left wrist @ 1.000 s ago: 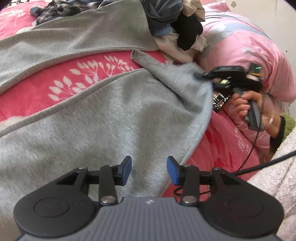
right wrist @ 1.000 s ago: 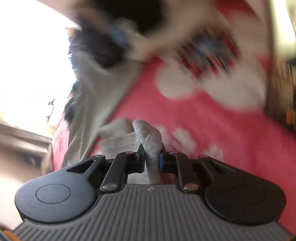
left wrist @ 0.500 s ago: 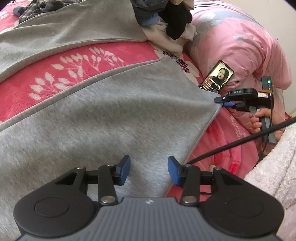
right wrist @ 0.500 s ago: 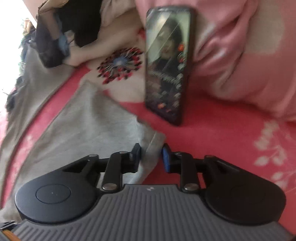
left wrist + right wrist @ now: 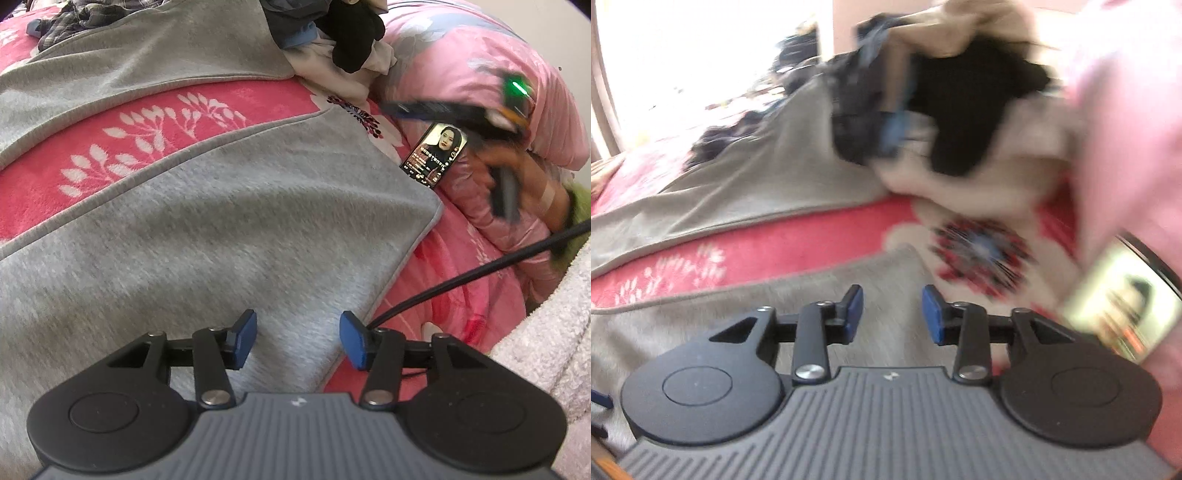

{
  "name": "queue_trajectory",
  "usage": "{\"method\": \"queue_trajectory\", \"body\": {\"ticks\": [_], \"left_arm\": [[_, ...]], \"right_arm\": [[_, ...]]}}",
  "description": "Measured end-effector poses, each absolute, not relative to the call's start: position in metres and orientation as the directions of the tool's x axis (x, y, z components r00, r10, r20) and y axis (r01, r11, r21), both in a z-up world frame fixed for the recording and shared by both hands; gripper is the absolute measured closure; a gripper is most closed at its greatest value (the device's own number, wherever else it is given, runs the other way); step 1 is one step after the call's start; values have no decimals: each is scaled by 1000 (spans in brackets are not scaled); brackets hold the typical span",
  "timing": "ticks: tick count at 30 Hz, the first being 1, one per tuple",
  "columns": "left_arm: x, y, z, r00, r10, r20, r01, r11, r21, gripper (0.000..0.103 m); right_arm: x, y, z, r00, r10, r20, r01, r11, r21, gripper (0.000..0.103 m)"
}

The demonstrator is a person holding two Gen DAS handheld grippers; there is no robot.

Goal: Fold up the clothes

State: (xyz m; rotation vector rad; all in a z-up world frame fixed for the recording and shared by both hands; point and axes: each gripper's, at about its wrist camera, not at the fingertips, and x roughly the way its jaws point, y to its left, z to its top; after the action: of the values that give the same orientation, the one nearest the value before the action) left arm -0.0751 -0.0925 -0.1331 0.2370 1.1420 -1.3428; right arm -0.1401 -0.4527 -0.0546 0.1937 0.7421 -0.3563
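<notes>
Clearly the grey garment (image 5: 229,221), spread on the bed (image 5: 155,122), is soft and limp; grab its 3 o'clock hem corner. Both hand-held grippers, left (image 5: 297,338) and right (image 5: 892,314), are opening, empty.

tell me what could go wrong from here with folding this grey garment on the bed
1. The phone is propped right by the grey garment's far corner; dragging that corner could knock it over.
2. The black cable trails near the left gripper, whose jaws are opening, and might snag.
3. The clothes pile sits on the garment's upper part and could tumble when it's lifted.
</notes>
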Motion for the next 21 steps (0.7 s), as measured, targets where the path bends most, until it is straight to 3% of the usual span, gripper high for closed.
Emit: {"method": "queue_trajectory", "body": {"ticks": [5,8,9,10,12,19,21], "left_arm": [[-83,-86,-131,-165,-625,-763,853,298,-429,50],[-87,-84,-131,-154,-617,-772,864,295,-408,50],[-88,-84,-132,-150,-615,-774,868,293,-401,50],[-88,-84,-133,-149,-615,-775,868,294,-400,50],[-88,-83,-134,-149,-615,-774,866,297,-403,50],[-84,-87,-136,-144,-626,-767,859,306,-411,49],[-81,-88,-139,-149,-629,-763,850,312,-424,49]], "right_arm": [[-73,-504,-82,581,-176,-795,420,901,108,47],[-56,-527,-107,510,-81,-856,441,879,180,50],[-58,-527,-111,511,-64,-857,448,871,202,57],[-59,-525,-111,527,-55,-848,437,874,215,75],[-62,-513,-105,557,-52,-829,378,905,197,97],[-62,-501,-70,678,-222,-701,361,931,55,100],[-53,-503,-77,660,-245,-710,369,929,22,100]]}}
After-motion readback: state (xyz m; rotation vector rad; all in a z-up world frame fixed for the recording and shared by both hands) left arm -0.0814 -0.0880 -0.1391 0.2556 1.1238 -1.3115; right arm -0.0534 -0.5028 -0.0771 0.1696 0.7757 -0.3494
